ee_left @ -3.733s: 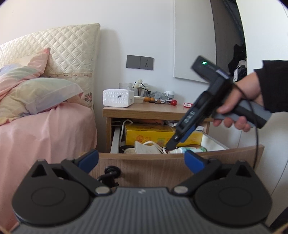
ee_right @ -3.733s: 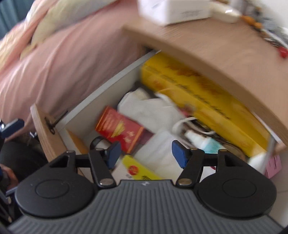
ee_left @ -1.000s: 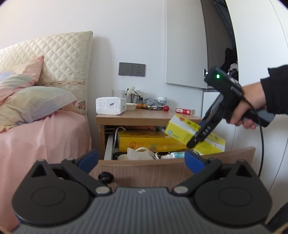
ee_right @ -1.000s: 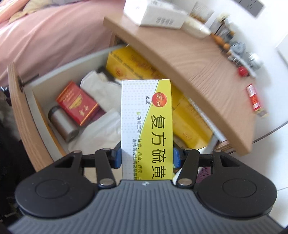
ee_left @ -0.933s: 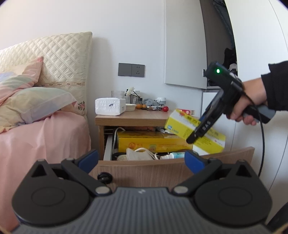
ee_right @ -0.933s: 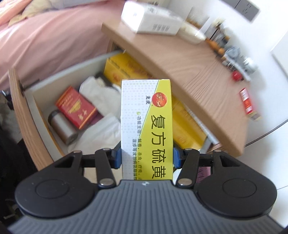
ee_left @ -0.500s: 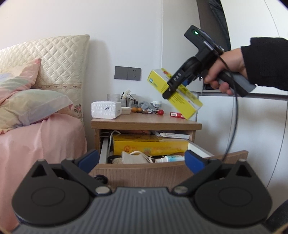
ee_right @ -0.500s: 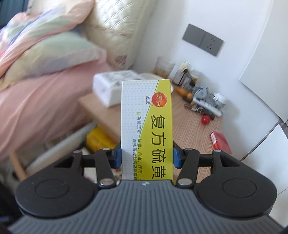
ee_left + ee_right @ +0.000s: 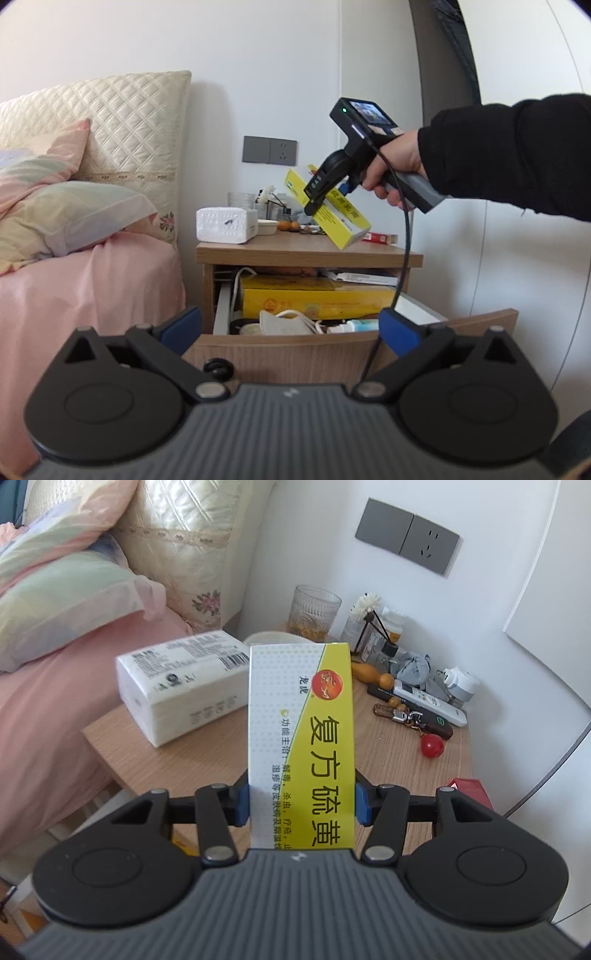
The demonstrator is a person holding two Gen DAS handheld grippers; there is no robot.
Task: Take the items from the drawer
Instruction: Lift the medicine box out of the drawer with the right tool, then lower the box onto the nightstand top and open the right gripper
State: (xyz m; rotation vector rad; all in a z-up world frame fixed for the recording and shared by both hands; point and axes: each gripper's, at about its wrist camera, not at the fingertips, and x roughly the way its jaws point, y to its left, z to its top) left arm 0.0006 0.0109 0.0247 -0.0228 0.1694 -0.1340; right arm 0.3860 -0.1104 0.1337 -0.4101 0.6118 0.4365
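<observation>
My right gripper [image 9: 301, 805] is shut on a yellow and white medicine box [image 9: 301, 738], held above the wooden nightstand top [image 9: 207, 760]. In the left wrist view the same box [image 9: 332, 212] tilts down to the right over the nightstand [image 9: 306, 251], with the right gripper [image 9: 321, 184] in a person's hand. The drawer [image 9: 332, 350] below stands open and holds a large yellow box [image 9: 317, 299], a white face mask [image 9: 284, 321] and a small bottle [image 9: 364, 325]. My left gripper [image 9: 291, 328] is open, low in front of the drawer, with nothing between its fingers.
On the nightstand sit a white tissue pack [image 9: 181, 686], a glass [image 9: 314, 613], a reed diffuser [image 9: 369, 627], a white remote [image 9: 428, 701], keys [image 9: 402, 714], a red ball [image 9: 432, 746] and a red pack [image 9: 472, 790]. A bed with pink sheets [image 9: 74, 288] lies to the left.
The right gripper took the medicine box out of the drawer, lifted it high, and has now lowered it toward the nightstand top. The left gripper stays open before the drawer.
</observation>
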